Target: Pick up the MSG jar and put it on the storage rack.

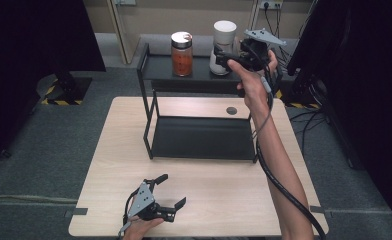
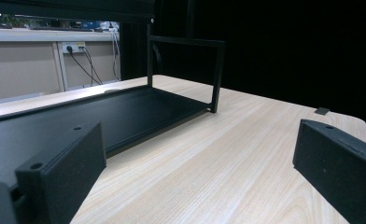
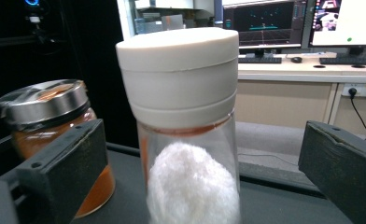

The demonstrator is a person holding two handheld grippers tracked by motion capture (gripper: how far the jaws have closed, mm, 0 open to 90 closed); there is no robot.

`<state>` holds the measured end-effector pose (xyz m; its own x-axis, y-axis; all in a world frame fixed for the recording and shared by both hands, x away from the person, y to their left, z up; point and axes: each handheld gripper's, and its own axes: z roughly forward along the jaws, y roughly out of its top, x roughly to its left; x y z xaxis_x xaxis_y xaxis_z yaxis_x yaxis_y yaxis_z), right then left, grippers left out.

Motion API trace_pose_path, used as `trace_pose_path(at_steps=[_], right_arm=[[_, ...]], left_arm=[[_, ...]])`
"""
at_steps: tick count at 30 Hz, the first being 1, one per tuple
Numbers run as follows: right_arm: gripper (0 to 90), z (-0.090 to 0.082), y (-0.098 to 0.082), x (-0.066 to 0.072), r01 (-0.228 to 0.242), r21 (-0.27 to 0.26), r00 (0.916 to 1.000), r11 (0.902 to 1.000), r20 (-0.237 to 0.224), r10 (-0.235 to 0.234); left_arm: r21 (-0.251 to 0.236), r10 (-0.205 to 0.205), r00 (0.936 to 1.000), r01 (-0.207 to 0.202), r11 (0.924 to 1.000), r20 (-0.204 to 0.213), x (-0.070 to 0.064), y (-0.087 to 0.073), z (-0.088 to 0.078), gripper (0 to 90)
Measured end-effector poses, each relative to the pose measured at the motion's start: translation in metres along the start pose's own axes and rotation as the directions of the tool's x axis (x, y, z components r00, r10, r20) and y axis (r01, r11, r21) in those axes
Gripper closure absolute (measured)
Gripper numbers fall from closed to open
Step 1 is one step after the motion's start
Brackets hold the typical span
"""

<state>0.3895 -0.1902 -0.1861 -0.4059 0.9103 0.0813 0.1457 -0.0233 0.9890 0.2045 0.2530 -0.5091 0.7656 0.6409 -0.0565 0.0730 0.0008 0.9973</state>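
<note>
The white-capped jar (image 3: pixel 186 135) stood upright on the top shelf of the black rack (image 1: pixel 154 65), between the spread jaws of the right tool (image 1: pixel 223 59), whose pads stood clear of the glass on both sides, so the tool was released and gripped nothing. The jar had a clear, smooth wall and a lump of white powder or crystals at the bottom; it would likely be stiff, slippery and breakable, and fairly light, being mostly empty. The best hold looked to be on the glass body just under the wide ribbed cap, where the cap's lip would stop a slide. Near it on the same shelf stood a jar with a metal lid (image 3: pixel 55 140) holding orange-red contents, apart from it. The left tool (image 1: pixel 161 197) hung over the near edge of the bench (image 1: pixel 234 200), jaws wide and empty, pointing toward the rack's lower shelf (image 2: pixel 102 116).
</note>
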Motion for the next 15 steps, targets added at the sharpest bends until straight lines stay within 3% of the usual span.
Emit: trace_pose_path(at_steps=[15], right_arm=[[1.1,-0.032,-0.018,-0.015,0.009,-0.032,0.9961,0.9994,-0.088,-0.011]], left_arm=[[0.003,-0.002,1.0000,0.002,1.0000,-0.003,0.000,-0.001,0.001,1.9]])
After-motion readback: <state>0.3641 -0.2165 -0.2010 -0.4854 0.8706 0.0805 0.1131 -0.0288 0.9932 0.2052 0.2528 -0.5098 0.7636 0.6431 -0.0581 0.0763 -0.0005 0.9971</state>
